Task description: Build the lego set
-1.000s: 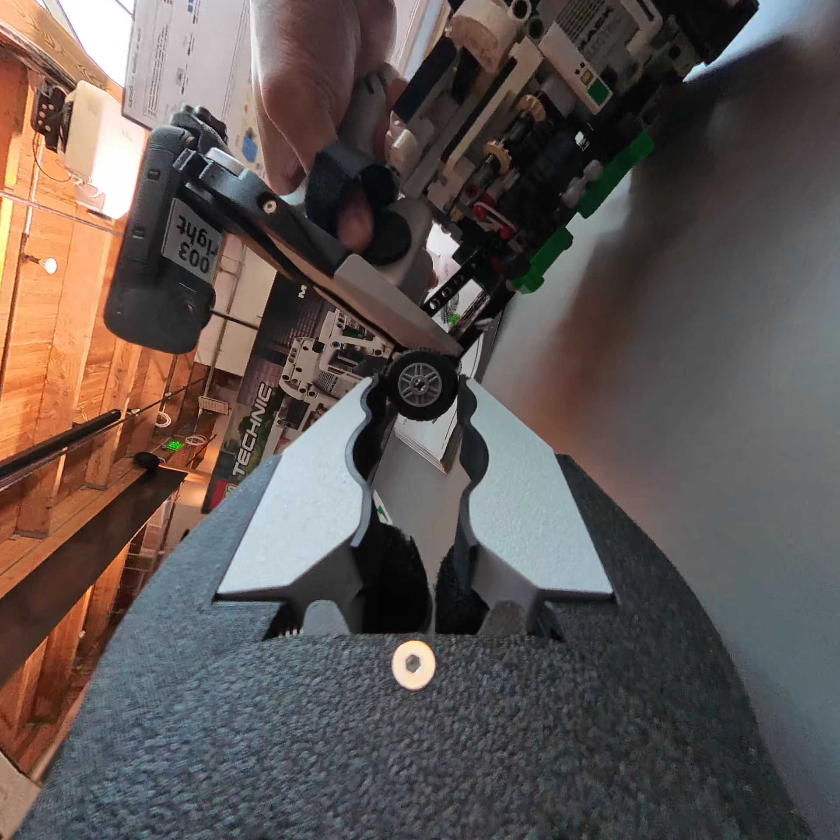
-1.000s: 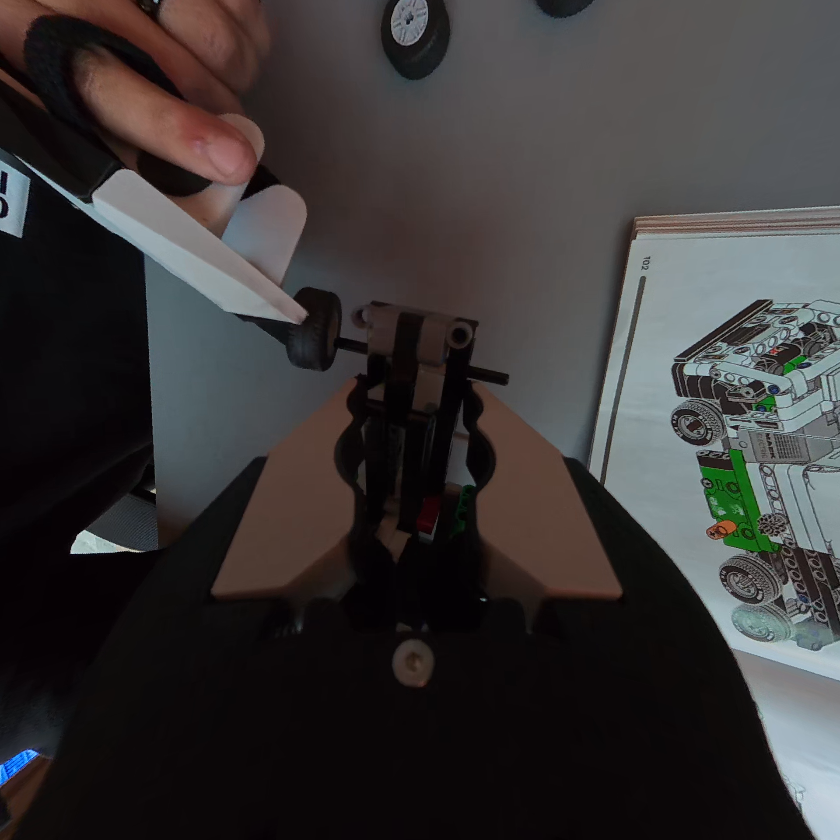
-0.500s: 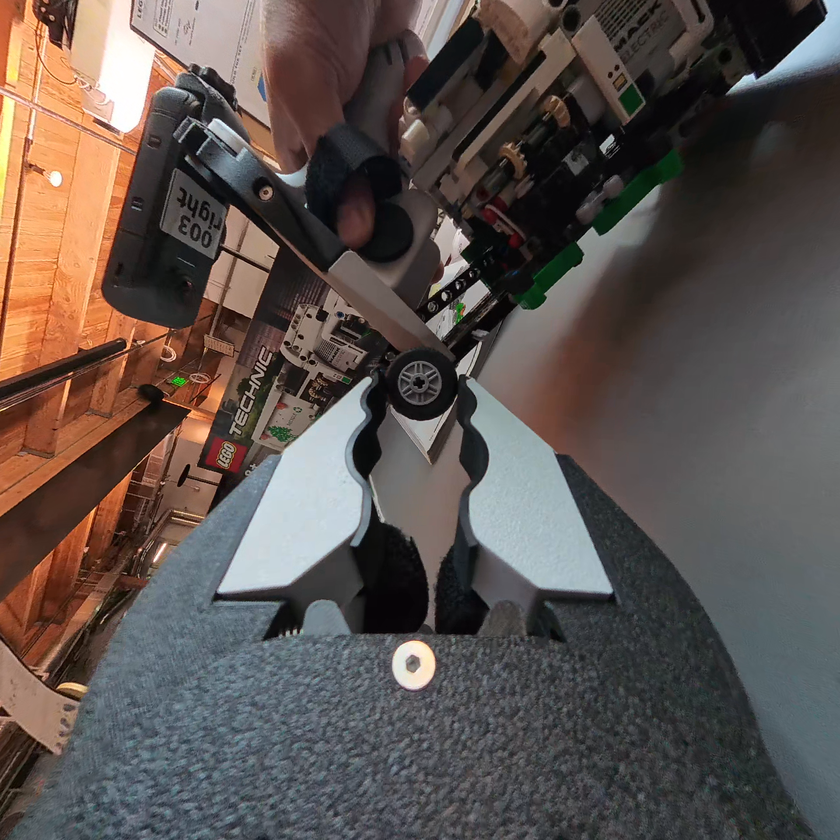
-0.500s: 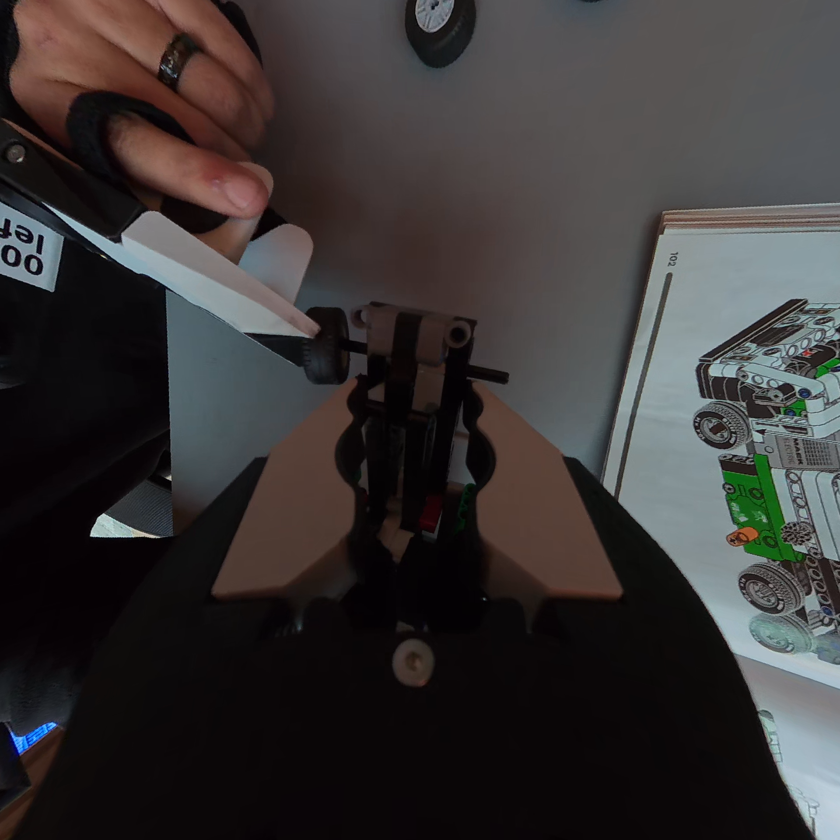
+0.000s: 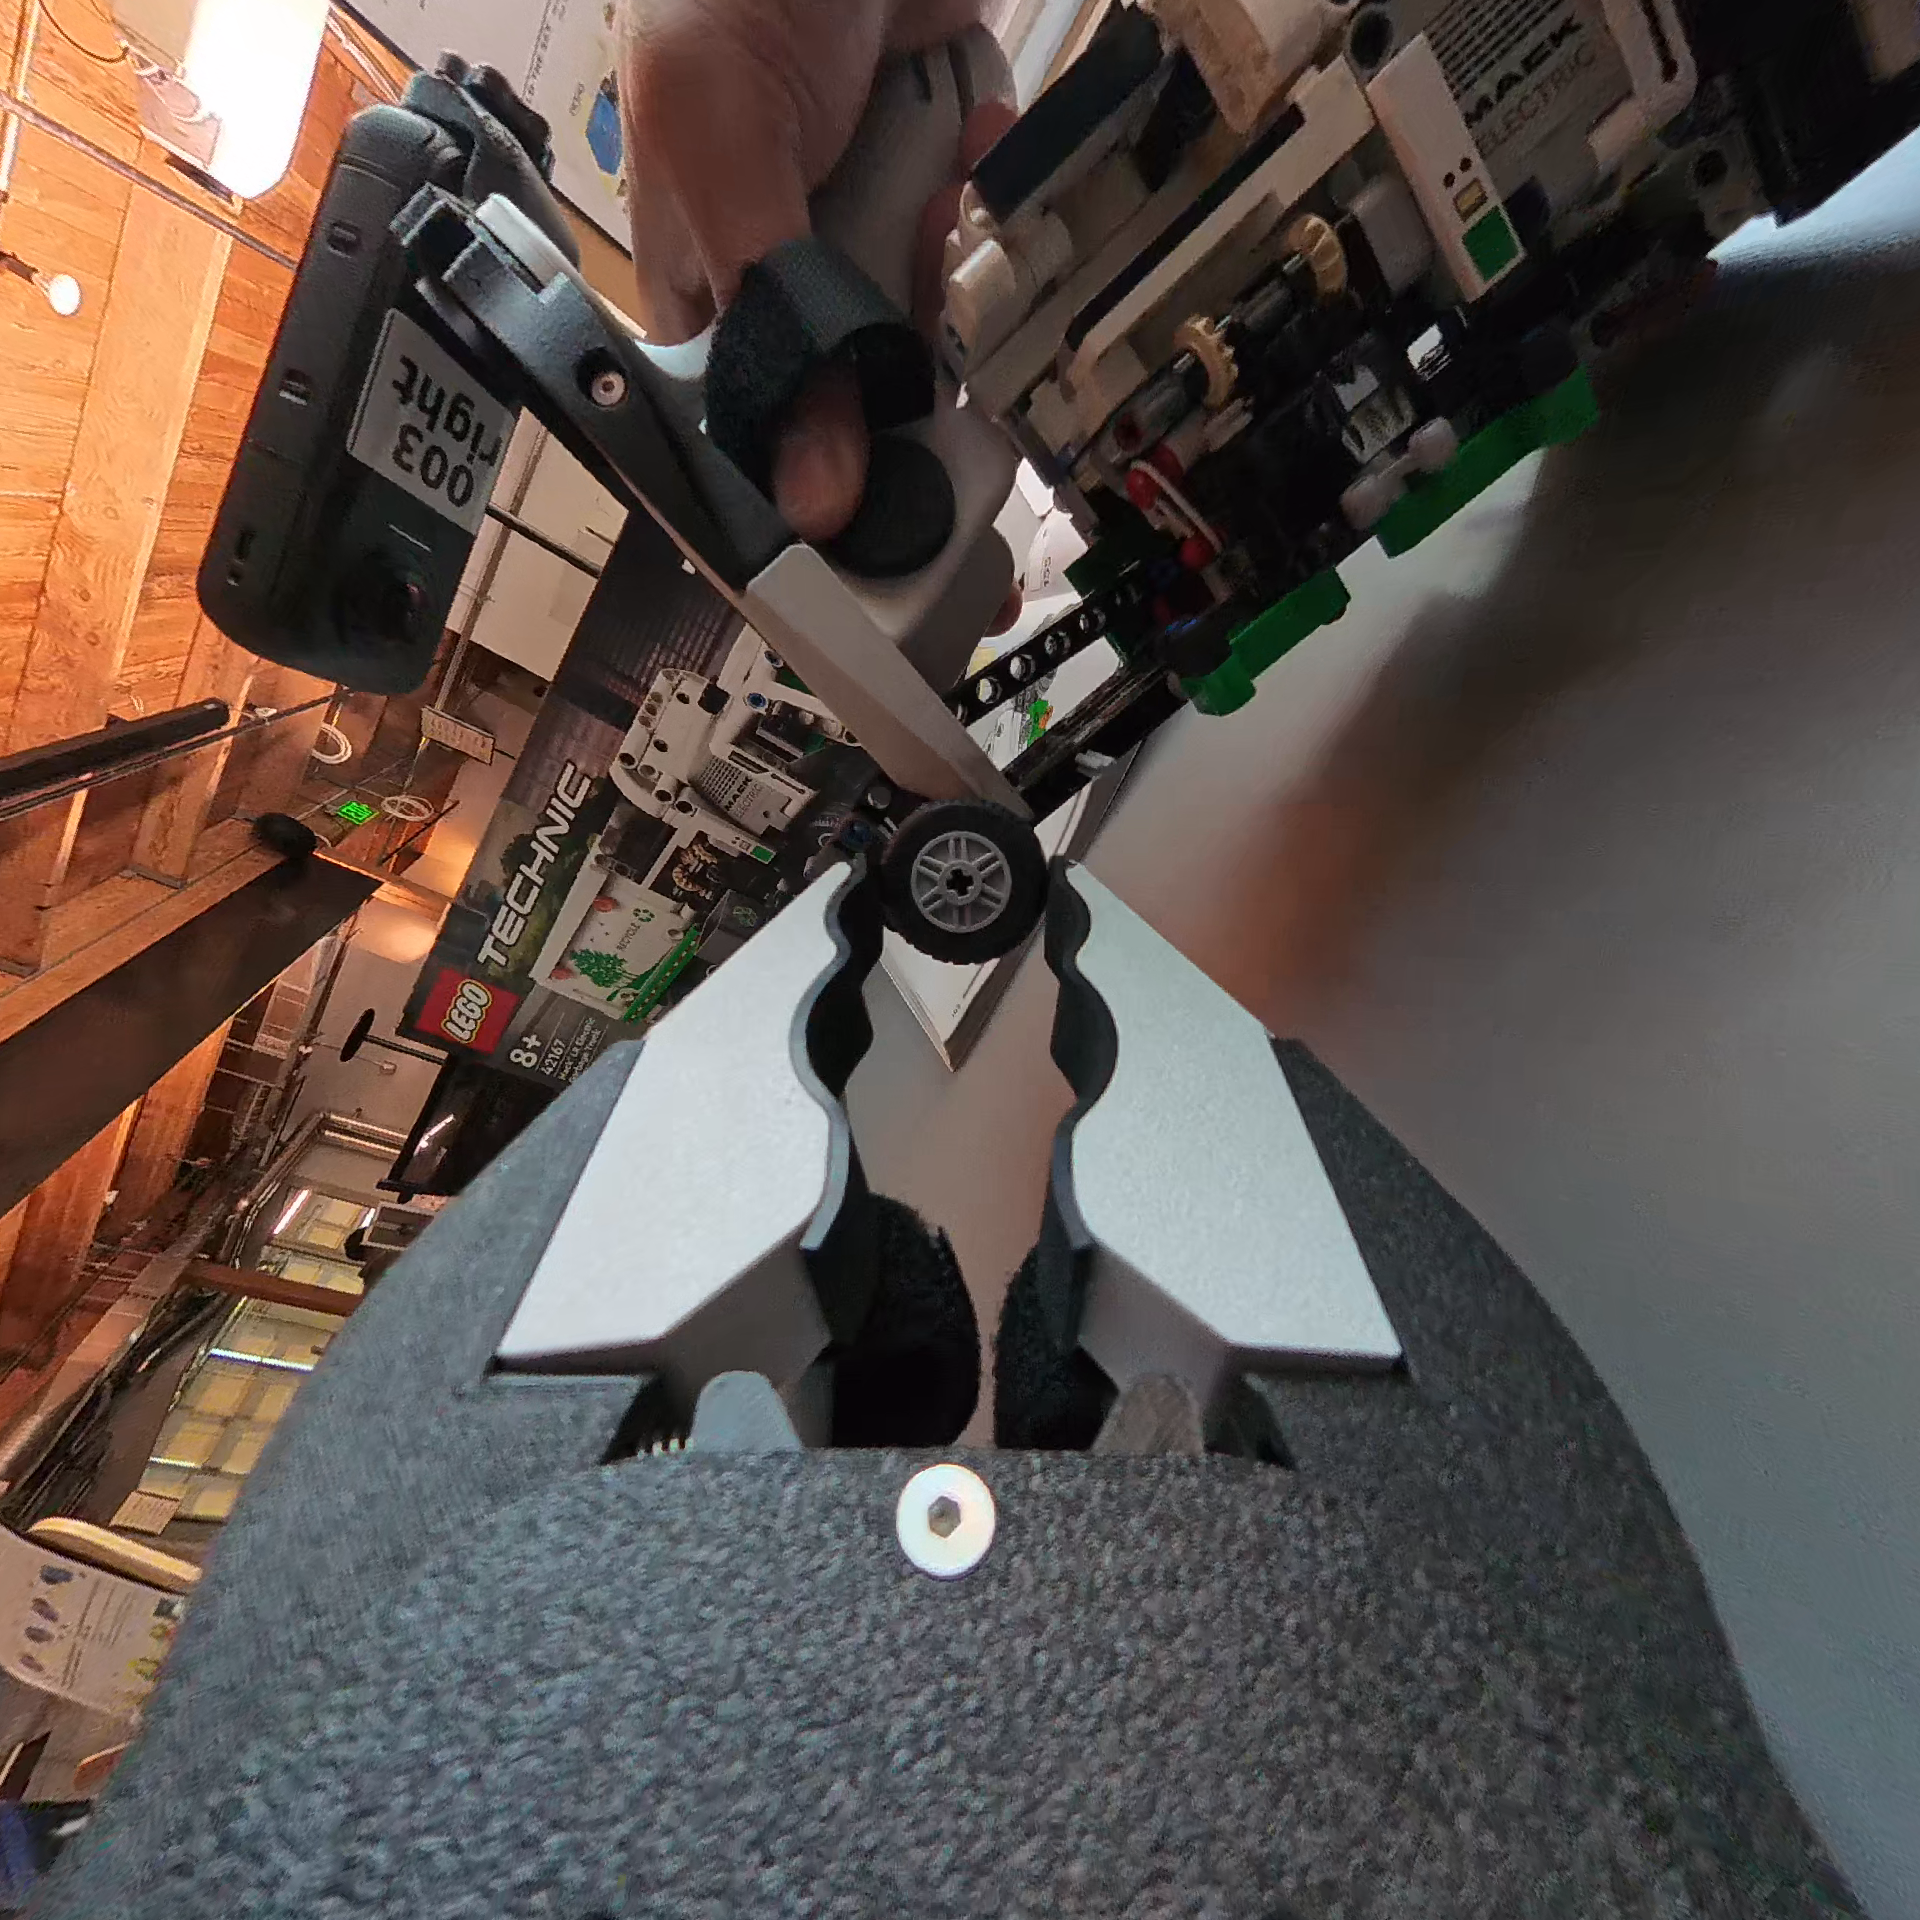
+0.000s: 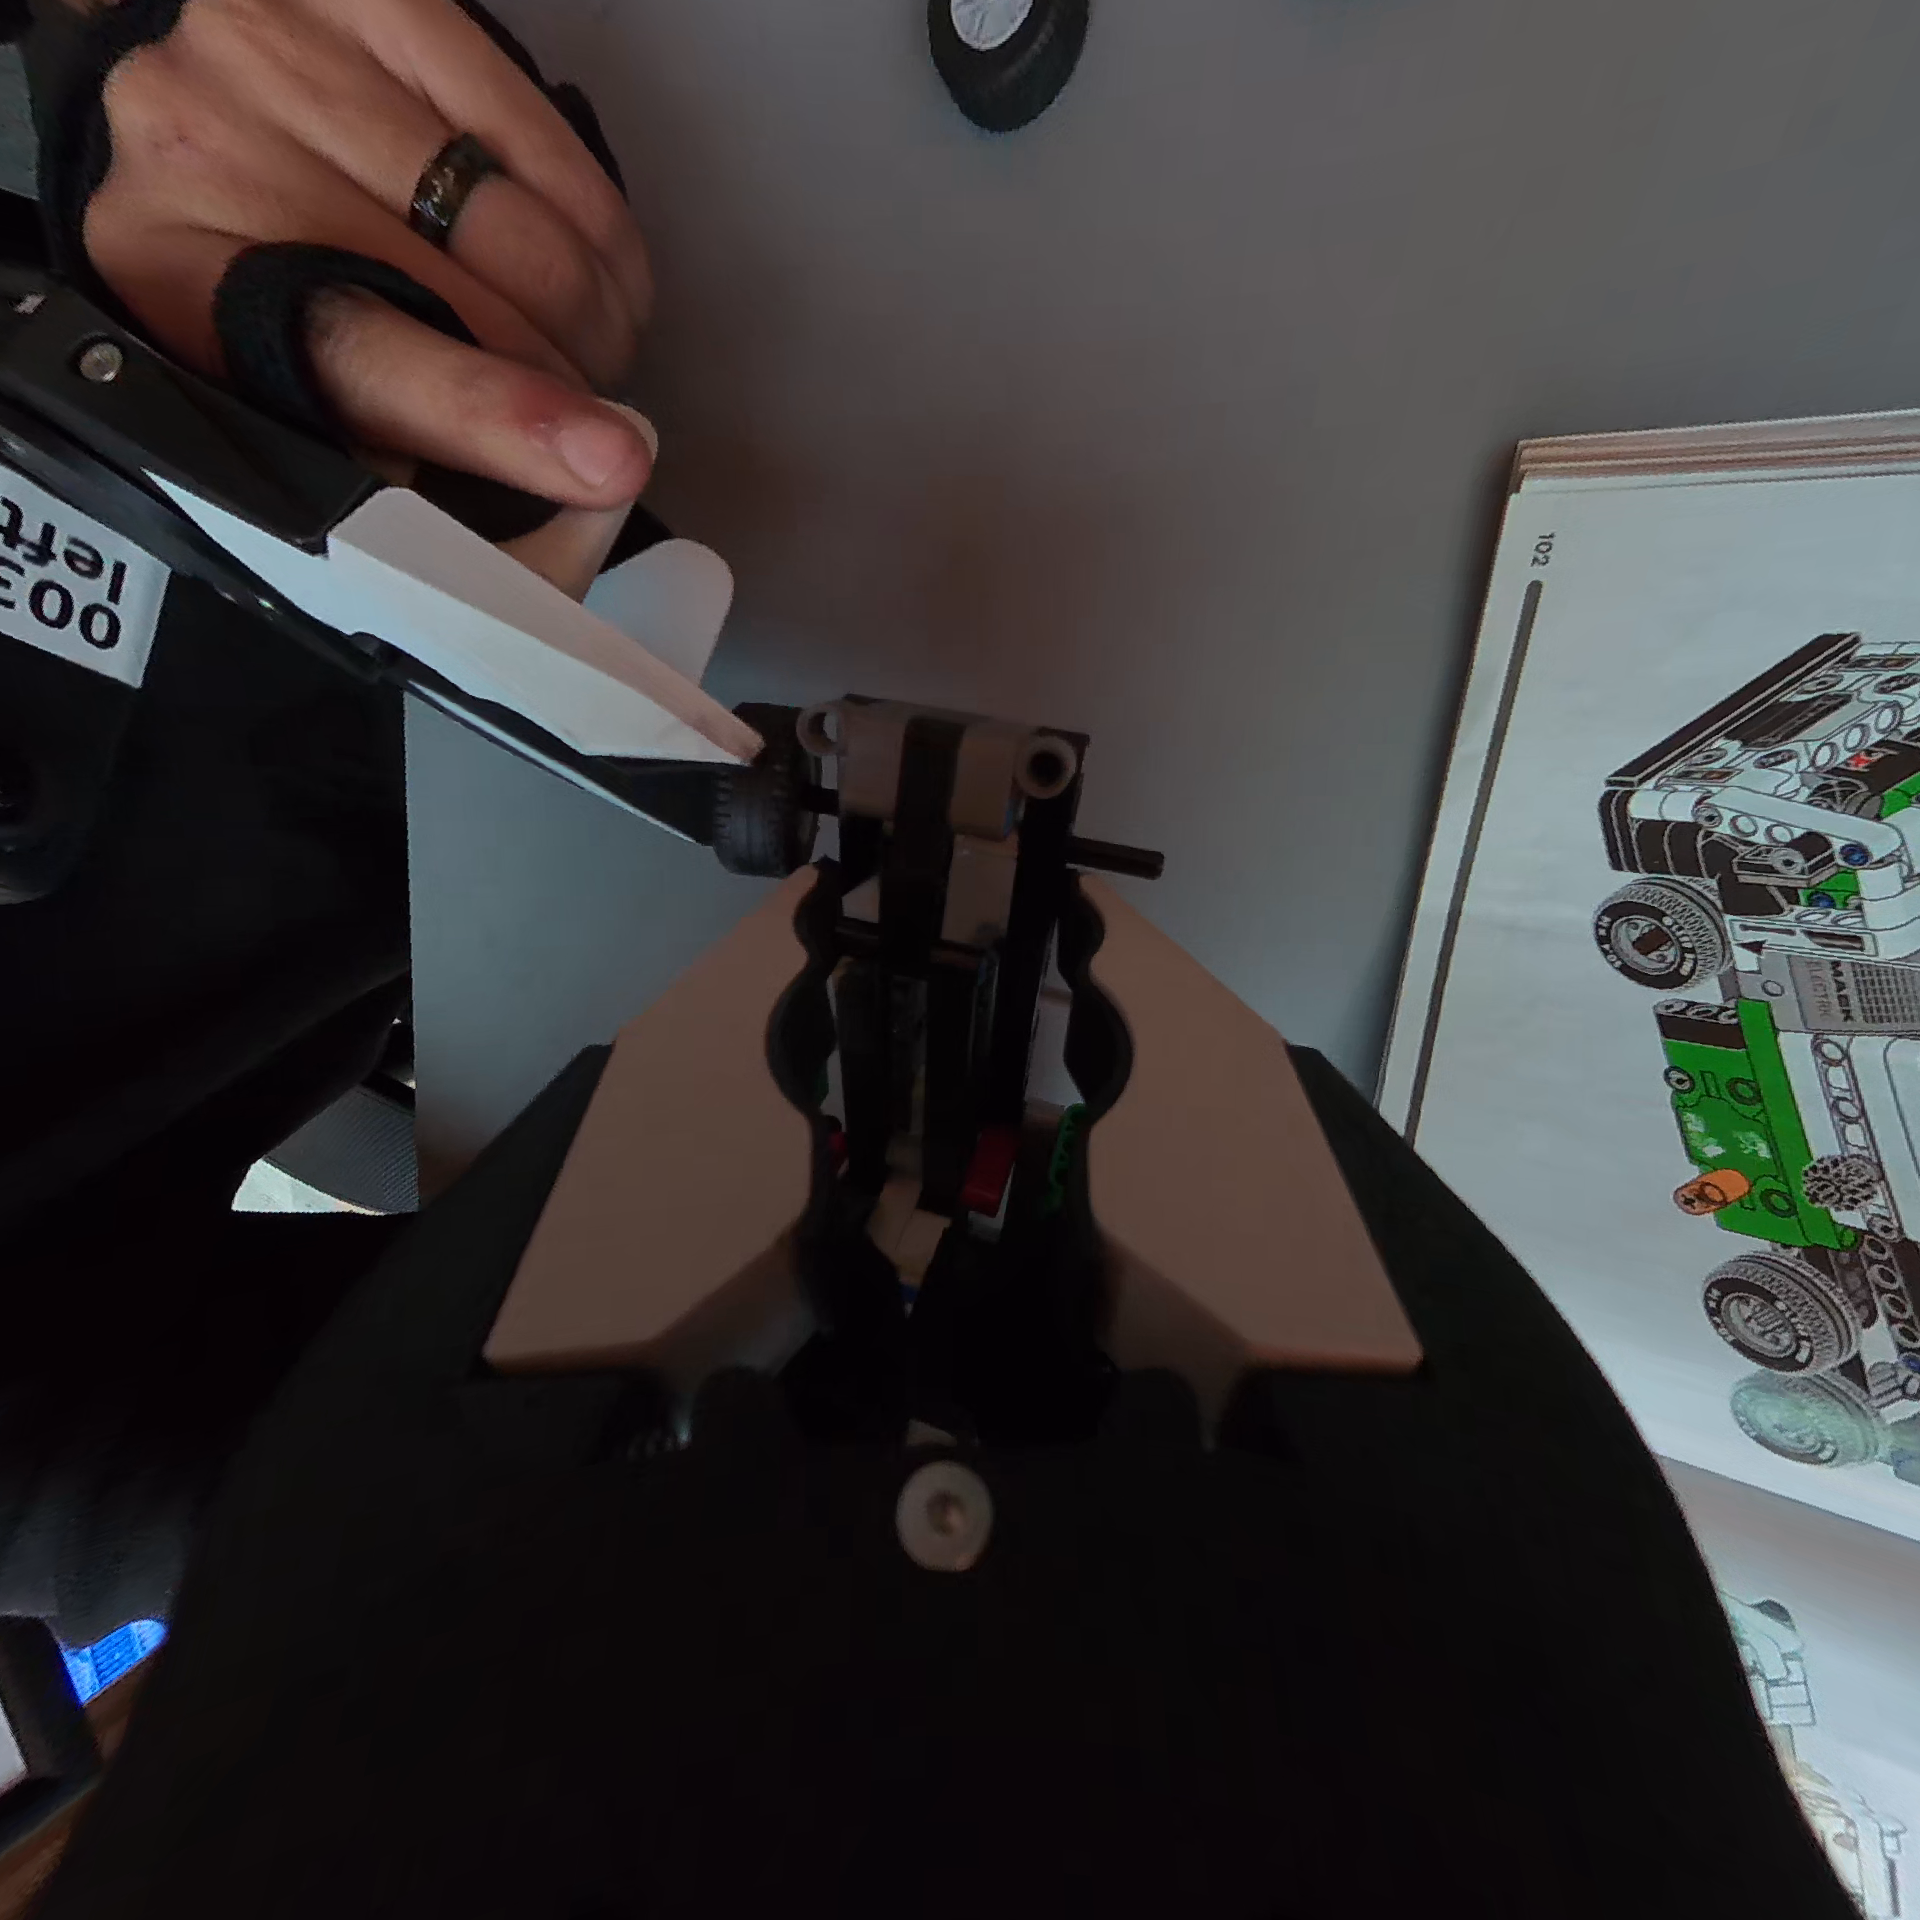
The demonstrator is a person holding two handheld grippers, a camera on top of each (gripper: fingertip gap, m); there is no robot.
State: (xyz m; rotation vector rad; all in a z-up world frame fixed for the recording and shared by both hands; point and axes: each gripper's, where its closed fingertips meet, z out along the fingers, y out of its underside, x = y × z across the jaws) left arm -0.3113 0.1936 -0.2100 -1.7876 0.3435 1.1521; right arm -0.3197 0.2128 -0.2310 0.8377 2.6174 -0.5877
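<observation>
Over grey bench (image 6: 1195, 312): left gripper (image 5: 961, 883) clamped on light, grippy rubber wheel (image 5: 961, 883) by its tread, right gripper (image 6: 940, 914) closed around rigid truck chassis (image 6: 935, 831), likely fragile at its pins.

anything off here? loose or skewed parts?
Nothing damaged. A spare wheel lies loose on the table. The truck, held in the right gripper, has a bare axle end opposite the wheel the left gripper holds.
</observation>
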